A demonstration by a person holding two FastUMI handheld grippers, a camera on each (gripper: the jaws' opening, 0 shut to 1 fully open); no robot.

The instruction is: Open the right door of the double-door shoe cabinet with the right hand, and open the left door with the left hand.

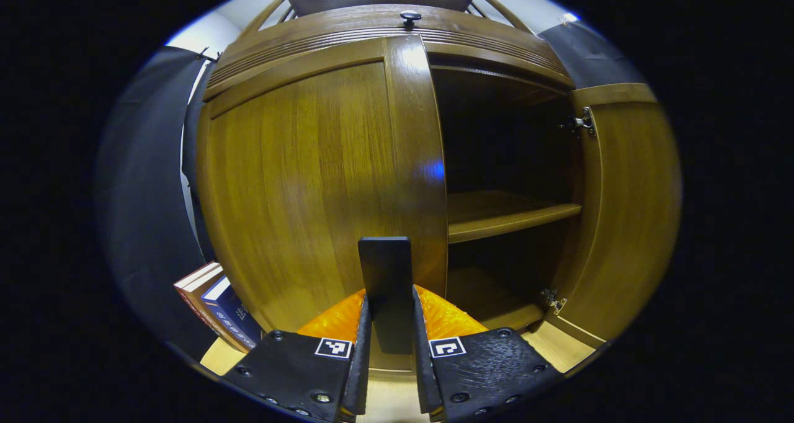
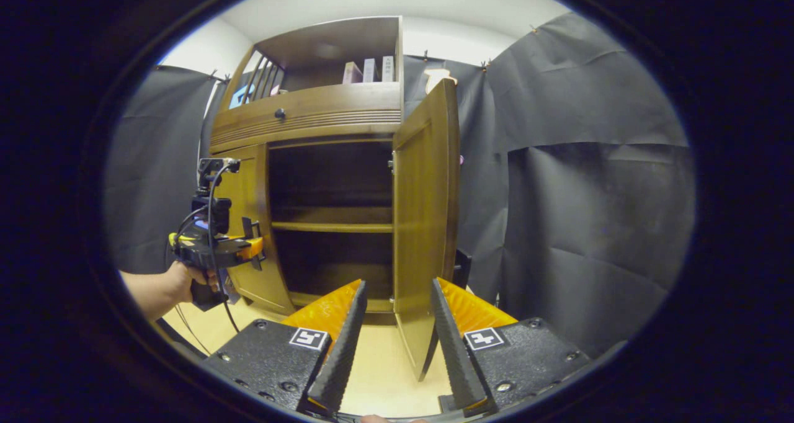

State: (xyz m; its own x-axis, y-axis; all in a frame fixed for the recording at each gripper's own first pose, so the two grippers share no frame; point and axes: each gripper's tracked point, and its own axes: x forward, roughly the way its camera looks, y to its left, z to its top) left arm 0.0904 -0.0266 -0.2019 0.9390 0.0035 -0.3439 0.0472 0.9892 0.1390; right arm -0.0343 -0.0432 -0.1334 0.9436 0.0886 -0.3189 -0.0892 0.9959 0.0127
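The brown wooden shoe cabinet [image 1: 322,57] is close in the left gripper view. Its left door [image 1: 298,187] lies against the frame. A dark upright handle [image 1: 384,268] on that door sits between the fingers of my left gripper [image 1: 389,299], which is shut on it. The right door [image 1: 626,212] is swung wide open, baring a shelf [image 1: 508,215]. In the right gripper view my right gripper [image 2: 397,284] is open, its fingers either side of the open right door [image 2: 425,224] without pressing on it. The left gripper [image 2: 248,249], held by a hand [image 2: 167,286], is at the left door [image 2: 248,206].
Books [image 1: 217,305] lean on the floor left of the cabinet. A drawer with a dark knob [image 1: 410,18] runs above the doors, and more books [image 2: 369,71] stand on the top shelf. Black cloth walls [image 2: 589,212] enclose the booth; the floor [image 2: 378,373] is pale wood.
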